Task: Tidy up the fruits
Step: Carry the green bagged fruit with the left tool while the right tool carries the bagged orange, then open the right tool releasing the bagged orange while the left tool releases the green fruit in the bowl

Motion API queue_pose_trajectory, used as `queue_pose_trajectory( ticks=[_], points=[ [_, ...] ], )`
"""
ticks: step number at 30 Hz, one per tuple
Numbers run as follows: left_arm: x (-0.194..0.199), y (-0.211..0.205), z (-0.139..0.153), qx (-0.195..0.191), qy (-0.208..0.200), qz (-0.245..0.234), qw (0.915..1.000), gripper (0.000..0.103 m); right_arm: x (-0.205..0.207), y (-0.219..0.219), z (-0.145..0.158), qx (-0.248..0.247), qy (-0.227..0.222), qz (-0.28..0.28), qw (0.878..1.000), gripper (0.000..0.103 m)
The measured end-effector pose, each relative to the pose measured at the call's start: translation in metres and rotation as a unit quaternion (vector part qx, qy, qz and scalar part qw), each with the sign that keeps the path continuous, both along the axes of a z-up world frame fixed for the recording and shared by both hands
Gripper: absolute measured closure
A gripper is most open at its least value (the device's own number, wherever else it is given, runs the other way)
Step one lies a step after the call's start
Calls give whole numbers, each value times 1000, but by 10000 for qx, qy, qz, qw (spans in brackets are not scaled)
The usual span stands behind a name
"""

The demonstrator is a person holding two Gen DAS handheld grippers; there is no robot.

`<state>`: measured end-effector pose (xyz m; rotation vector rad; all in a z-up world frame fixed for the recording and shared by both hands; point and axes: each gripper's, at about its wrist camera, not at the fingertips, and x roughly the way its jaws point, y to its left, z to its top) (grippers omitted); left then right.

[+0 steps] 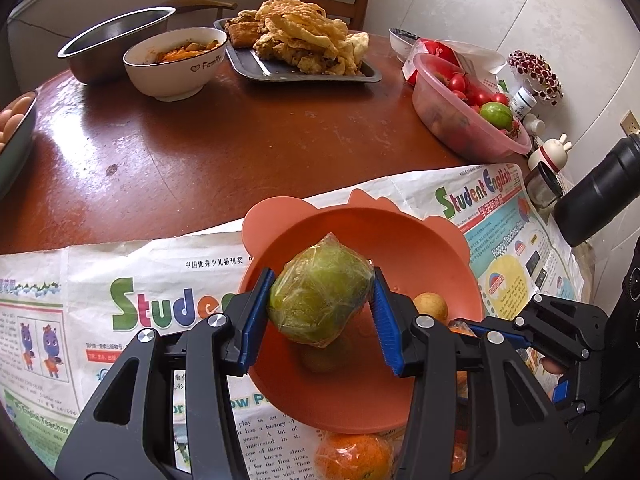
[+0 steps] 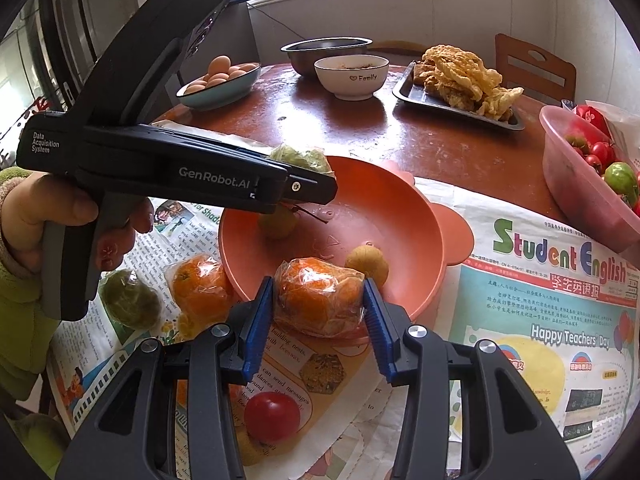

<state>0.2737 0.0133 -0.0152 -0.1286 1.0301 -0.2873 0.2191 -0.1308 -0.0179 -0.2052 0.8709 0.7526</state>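
Left tongs (image 1: 322, 304) clamp a wrapped green fruit (image 1: 320, 292), holding it over the orange bowl (image 1: 400, 240). Right tongs (image 2: 318, 300) grip a wrapped orange (image 2: 318, 300) at the bowl's near rim, pads pressed on both sides. Just beyond them, inside the bowl, sits 1 small brown fruit (image 2: 367, 264). To their left on the newspaper (image 2: 520, 320) lie another wrapped orange (image 2: 200, 284) and a wrapped green one (image 2: 128, 300). Below them rests a red tomato (image 2: 272, 416).
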Motion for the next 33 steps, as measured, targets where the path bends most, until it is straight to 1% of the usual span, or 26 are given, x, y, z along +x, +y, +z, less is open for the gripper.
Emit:
queue_pose_trajectory(
  ticks=[14, 20, 26, 33],
  points=[
    [2, -7, -9, -16, 114, -62, 9999, 64, 0, -7, 4, 95, -8, -62, 9999, 57],
    [0, -8, -8, -23, 130, -56, 9999, 63, -2, -13, 7, 133, -46, -130, 9998, 52],
    [-3, -5, 0, -59, 19, -11, 10000, 55, -5, -17, 9, 145, -84, -159, 9997, 50],
    [-10, -2, 12, -5, -103, 19, 9999, 54, -9, -20, 12, 179, -135, -191, 9996, 47]
  ],
)
